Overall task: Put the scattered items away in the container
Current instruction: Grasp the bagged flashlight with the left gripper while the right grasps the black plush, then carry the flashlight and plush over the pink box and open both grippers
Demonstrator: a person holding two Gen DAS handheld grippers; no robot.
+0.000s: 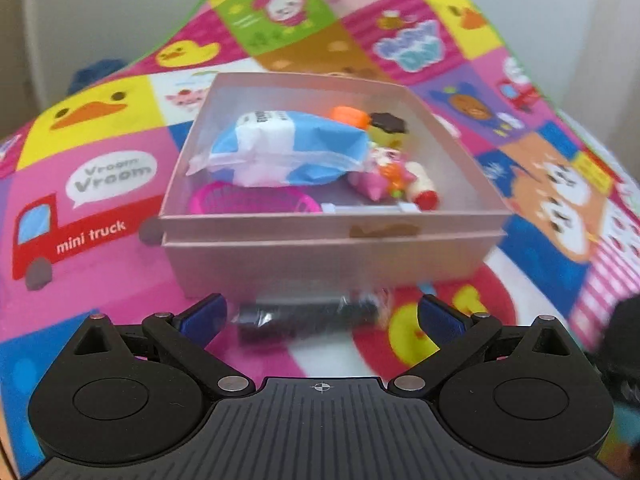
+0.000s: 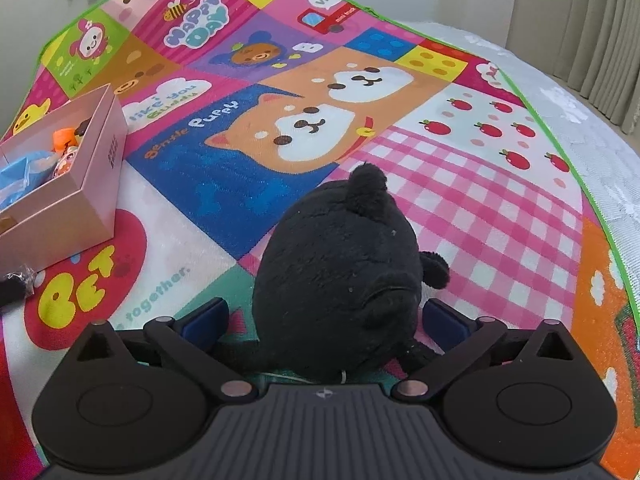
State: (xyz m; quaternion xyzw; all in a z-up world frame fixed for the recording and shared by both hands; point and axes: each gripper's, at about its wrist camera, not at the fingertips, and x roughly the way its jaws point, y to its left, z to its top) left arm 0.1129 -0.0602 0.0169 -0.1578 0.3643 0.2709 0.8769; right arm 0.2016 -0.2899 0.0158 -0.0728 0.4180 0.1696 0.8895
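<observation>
While spread, right fingers (image 2: 442, 316) flank the black plush (image 2: 340, 276) (left fingers (image 1: 204, 316) spread too).

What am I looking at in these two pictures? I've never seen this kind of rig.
A person holds a two-finger tool in each hand; each carries a camera looking along its fingers. The left gripper is open around a dark plastic-wrapped item on the play mat, before the pink box holding a blue packet, a pink basket and small toys. The right gripper is open around a black plush toy. Neither is gripped yet.
</observation>
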